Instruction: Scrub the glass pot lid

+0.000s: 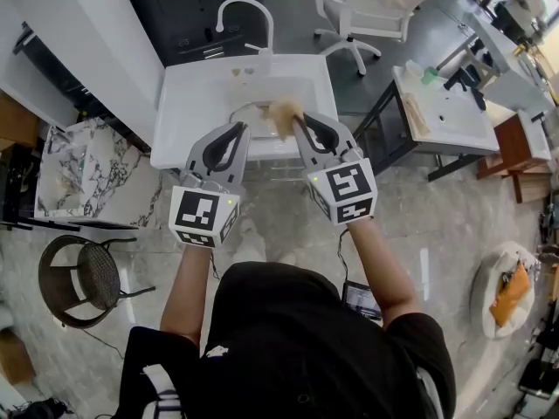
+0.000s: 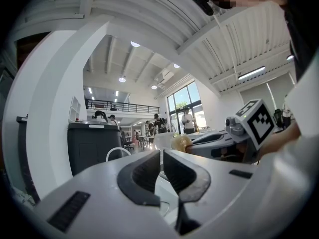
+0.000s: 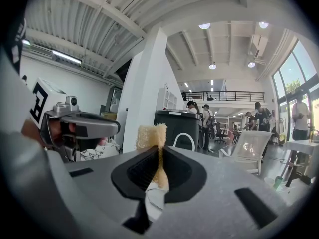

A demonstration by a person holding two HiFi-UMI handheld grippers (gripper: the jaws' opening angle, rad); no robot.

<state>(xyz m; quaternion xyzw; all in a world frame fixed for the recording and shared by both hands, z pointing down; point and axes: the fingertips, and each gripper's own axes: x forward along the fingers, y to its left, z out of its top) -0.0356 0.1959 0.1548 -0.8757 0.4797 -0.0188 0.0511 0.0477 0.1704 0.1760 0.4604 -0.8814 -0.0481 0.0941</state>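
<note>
The sink (image 1: pixel 188 94) is seen from overhead, steeply downward, at 12 o'clock. Each gripper view is taken close behind its own jaws, aimed level and slightly upward. The faucet (image 1: pixel 246 0) is shared by all three views. The right gripper (image 2: pixel 192 144) is caught at 3 o'clock in the left gripper view, and the left gripper (image 3: pixel 112 128) at 9 o'clock in the right.

A white rectangular washbasin (image 1: pixel 188 103) stands mid-room, and the rest sits around it. A curved white tap (image 1: pixel 246 0) rises at its far edge, with a dark grey cabinet (image 1: pixel 188 11) just behind. A white swivel chair (image 1: pixel 367 7) stands beyond the basin's far right corner. To the basin's right is a white-topped table on dark legs (image 1: pixel 454 116), and past that a brown wooden cabinet (image 1: pixel 517 142). Left of the basin lies a marble-patterned slab (image 1: pixel 83 168). Nearer than the slab is a round black mesh stool (image 1: pixel 87 278). Well off to the basin's near right, a round white cushion (image 1: pixel 483 291) holds something orange.
</note>
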